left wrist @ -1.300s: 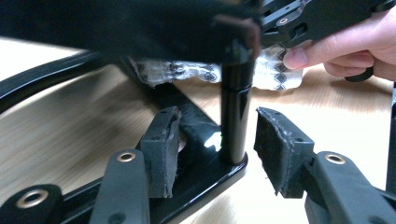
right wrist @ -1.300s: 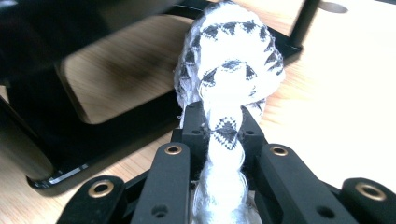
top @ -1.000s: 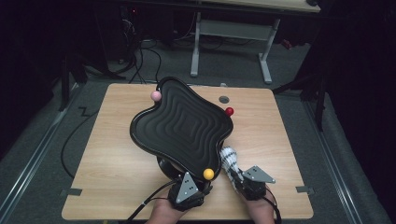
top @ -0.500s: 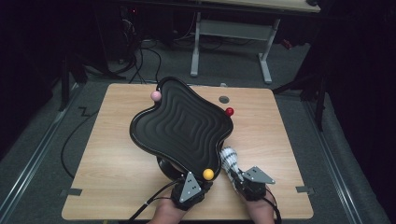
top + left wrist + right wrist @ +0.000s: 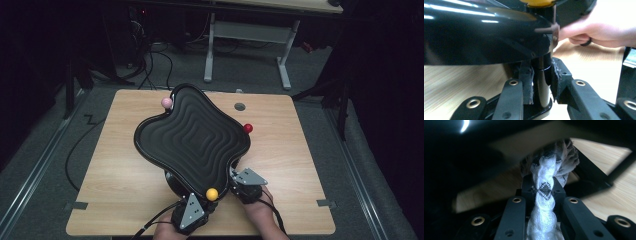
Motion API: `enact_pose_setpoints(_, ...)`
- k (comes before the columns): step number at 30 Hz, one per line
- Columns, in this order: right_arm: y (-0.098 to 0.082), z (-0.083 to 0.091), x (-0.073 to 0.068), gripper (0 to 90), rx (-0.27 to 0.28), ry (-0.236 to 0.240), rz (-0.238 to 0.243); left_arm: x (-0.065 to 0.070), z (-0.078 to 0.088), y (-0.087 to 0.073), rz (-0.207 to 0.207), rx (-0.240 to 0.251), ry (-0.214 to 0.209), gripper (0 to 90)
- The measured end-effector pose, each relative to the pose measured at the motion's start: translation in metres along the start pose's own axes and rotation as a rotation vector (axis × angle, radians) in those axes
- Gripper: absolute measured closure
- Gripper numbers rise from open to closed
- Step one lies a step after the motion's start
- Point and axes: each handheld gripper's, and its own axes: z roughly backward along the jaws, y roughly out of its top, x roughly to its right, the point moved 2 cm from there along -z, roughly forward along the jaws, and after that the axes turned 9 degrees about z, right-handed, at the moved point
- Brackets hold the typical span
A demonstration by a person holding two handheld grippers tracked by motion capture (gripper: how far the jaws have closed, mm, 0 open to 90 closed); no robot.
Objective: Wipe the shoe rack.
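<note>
A black wavy four-lobed tray [image 5: 192,135] stands raised on the wooden table [image 5: 115,200], with a pink ball [image 5: 166,102], a red ball [image 5: 247,128] and a yellow ball [image 5: 212,194] at its lobes. My left gripper [image 5: 200,204] is at the near edge, shut on the black post [image 5: 543,85] under the yellow ball [image 5: 537,2]. My right gripper [image 5: 240,181] reaches under the tray's near right lobe. It is shut on a white braided rope [image 5: 544,170] with black flecks, whose frayed end sticks out past the jaws.
A round hole [image 5: 240,106] lies in the table behind the tray. The person's right hand [image 5: 596,32] is just past the post. A desk frame [image 5: 250,35] and cables [image 5: 160,55] stand on the dark floor beyond.
My right gripper has pushed the white rope forward under the tray's edge; the rope end seen beside the tray earlier is now hidden from above. The left gripper stays on the post.
</note>
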Motion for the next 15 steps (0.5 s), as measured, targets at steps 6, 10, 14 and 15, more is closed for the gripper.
enact_pose_setpoints(6, 0.011, -0.028, -0.008, 79.5, -0.015, 0.038, 0.033, -0.006, 0.016, -0.006, 0.005, -0.004, 0.041, 72.6)
enact_pose_setpoints(10, 0.012, -0.036, -0.010, 80.5, -0.038, 0.059, 0.048, -0.010, 0.020, -0.008, 0.008, -0.009, 0.058, 72.4)
enact_pose_setpoints(14, 0.012, -0.038, -0.012, 81.0, -0.057, 0.058, 0.054, -0.015, 0.023, -0.008, 0.013, -0.010, 0.074, 72.4)
enact_pose_setpoints(15, 0.012, -0.038, -0.012, 81.0, -0.059, 0.058, 0.054, -0.017, 0.024, -0.009, 0.018, -0.009, 0.080, 72.4)
